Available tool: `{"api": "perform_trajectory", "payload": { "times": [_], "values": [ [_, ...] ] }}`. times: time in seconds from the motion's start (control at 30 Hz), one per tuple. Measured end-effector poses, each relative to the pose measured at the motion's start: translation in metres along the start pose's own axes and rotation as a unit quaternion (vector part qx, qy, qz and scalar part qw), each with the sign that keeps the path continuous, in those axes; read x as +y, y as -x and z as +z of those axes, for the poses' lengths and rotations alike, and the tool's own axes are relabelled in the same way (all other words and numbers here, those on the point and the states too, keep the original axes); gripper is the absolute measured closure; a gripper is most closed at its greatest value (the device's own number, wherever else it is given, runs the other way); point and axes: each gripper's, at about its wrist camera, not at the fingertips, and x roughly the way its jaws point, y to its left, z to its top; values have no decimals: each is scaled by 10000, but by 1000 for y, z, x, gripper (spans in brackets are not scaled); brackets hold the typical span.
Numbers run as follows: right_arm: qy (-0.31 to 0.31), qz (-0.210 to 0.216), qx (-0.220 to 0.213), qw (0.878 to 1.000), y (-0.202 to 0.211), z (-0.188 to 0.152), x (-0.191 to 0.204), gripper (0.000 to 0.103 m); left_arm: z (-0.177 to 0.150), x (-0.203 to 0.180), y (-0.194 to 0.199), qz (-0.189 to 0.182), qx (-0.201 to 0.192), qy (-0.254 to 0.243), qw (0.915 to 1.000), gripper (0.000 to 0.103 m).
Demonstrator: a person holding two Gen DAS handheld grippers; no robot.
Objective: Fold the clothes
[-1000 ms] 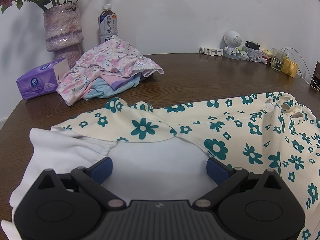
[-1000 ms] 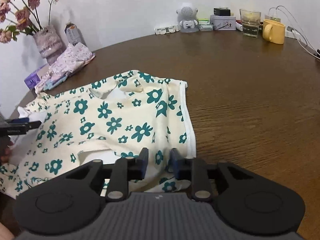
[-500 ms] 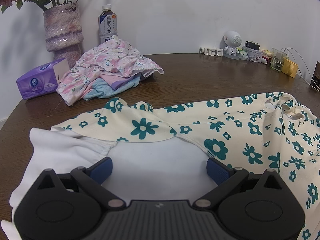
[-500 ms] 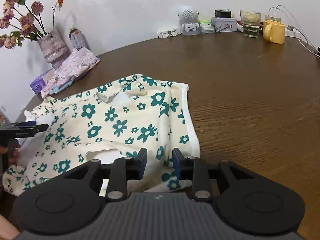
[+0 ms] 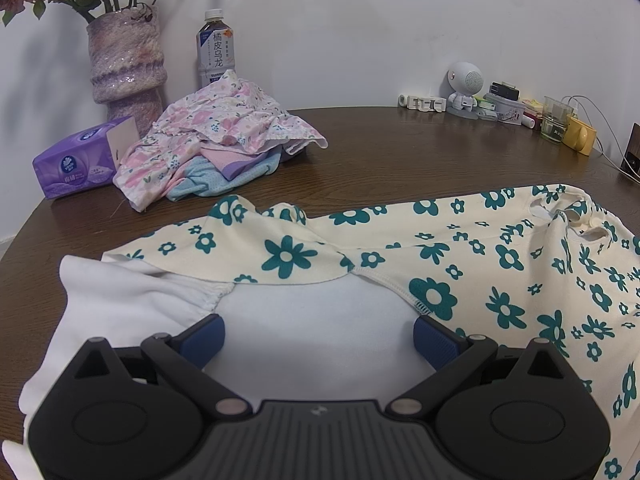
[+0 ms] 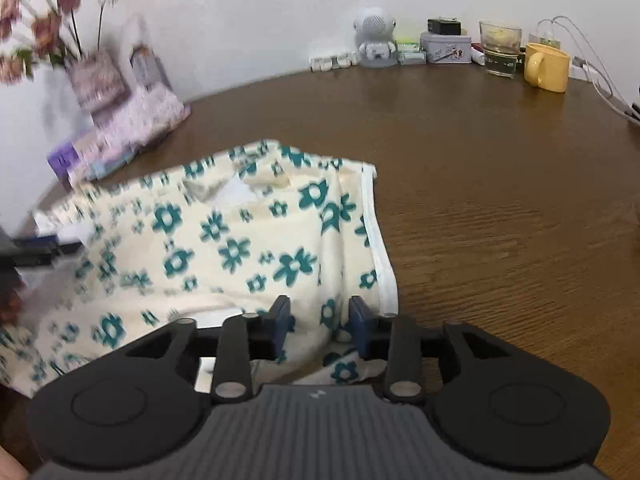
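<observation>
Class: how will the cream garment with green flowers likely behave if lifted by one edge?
The floral garment probably goes floppy and drapes, since it already rumples and folds on the table. It looks thin, so likely light. Its loose sleeve may trail.

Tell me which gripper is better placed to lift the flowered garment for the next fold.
Probably the right gripper: its jaws are closing with the flowered garment edge between them. The left gripper stands wide open over the white lining, gripping nothing.

Vase (image 5: 127,60), bottle (image 5: 216,50), tissue pack (image 5: 76,162), mug (image 6: 547,66) on table (image 6: 500,184).
</observation>
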Motion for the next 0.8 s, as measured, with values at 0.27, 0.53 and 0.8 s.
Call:
{"api": "perform_trajectory", "payload": {
  "times": [0.27,0.53,0.8],
  "values": [
    [238,-94,0,9997,-1,-3,-4,99,0,0,0,0,-9,-3,10000,2],
    [-390,259,-602,9971,28,1,-18,75,2,3,12,-18,-64,225,9997,3],
    [6,709,-751,9947,40,0,9,67,-6,-5,70,-240,-398,179,9988,3]
  ]
}}
